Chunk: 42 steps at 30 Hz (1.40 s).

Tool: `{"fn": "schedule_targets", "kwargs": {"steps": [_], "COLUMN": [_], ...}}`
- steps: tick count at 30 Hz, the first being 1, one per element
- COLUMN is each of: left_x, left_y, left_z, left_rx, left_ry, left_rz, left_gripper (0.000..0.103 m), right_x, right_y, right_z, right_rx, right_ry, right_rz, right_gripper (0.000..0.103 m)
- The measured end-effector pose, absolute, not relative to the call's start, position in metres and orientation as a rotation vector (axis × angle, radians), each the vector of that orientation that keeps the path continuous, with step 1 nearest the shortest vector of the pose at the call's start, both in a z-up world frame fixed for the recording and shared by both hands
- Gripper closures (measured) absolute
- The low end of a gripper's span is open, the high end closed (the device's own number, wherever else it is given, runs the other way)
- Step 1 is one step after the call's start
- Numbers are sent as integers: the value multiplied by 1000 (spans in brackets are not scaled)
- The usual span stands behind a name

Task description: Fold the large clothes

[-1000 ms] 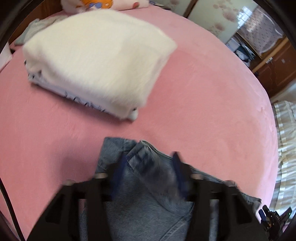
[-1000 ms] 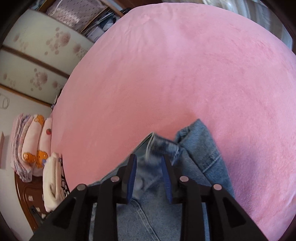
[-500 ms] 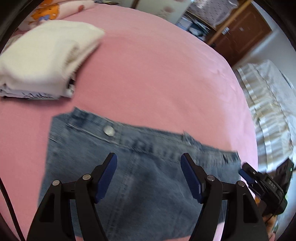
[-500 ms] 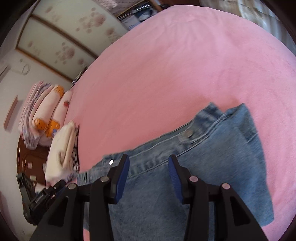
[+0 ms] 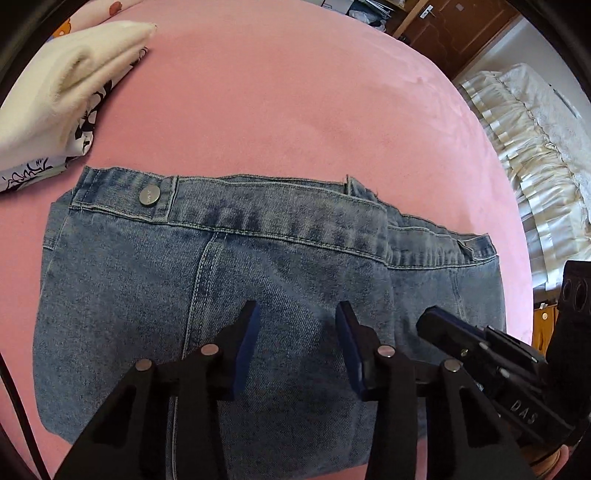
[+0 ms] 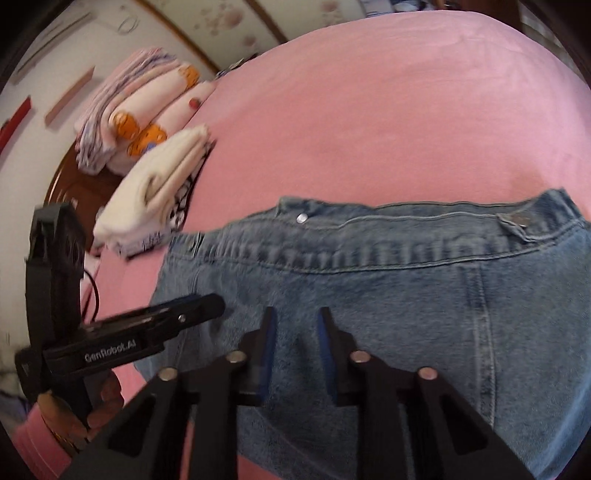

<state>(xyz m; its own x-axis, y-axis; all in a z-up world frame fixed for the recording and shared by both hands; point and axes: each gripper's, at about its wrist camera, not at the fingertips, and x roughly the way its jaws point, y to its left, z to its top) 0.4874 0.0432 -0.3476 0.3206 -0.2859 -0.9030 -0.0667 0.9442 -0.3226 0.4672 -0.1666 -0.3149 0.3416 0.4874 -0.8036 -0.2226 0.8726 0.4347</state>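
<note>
Jeans folded, both grippers hovering!
Heavy blue denim jeans (image 5: 229,306) on pink bed (image 5: 295,110): floppy, grab the thick waistband; left gripper (image 5: 297,347) and right gripper (image 6: 295,347) closing, jaws empty.

The jeans (image 5: 258,280) were rough blue cloth with a shiny metal button (image 5: 149,195). The pink bed cover (image 5: 295,110) looked soft and fuzzy.

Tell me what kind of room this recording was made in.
Most likely a home bedroom: jeans lie on a bed with a pink cover, folded bedding is stacked beside it, and a wooden wardrobe stands behind.
</note>
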Motion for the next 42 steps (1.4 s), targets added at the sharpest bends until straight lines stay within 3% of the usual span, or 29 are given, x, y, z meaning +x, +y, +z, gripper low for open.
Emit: {"fn": "schedule_targets", "kwargs": {"steps": [4,13,15,30,35,42], "left_x": [485,464,459,432,408,383], "left_y": [51,54,54,111,122,89], "left_z": [-349,-360,-363,-351,-338,-326], "left_rx": [-327,-199,-176,-239,-331,-334], "left_ry": [1247,1282,1279,1278,1272,1283], "left_rz": [-142,-93,-92,-52,-144,-256], "left_gripper": [71,72,72,72,71,72], "right_x": [463,441,436,431,421,399], "right_y": [-152,-131,-128,-211,-244,-212], "right_z": [-320,-331,-337,-346,-333,-310], "right_rx": [249,185,120,-14,105,241], "right_ry": [1151,1216,1216,1245,1237,1185], "right_rz": [560,634,602,335,287,435], "right_gripper": [97,97,103,103,103,103]}}
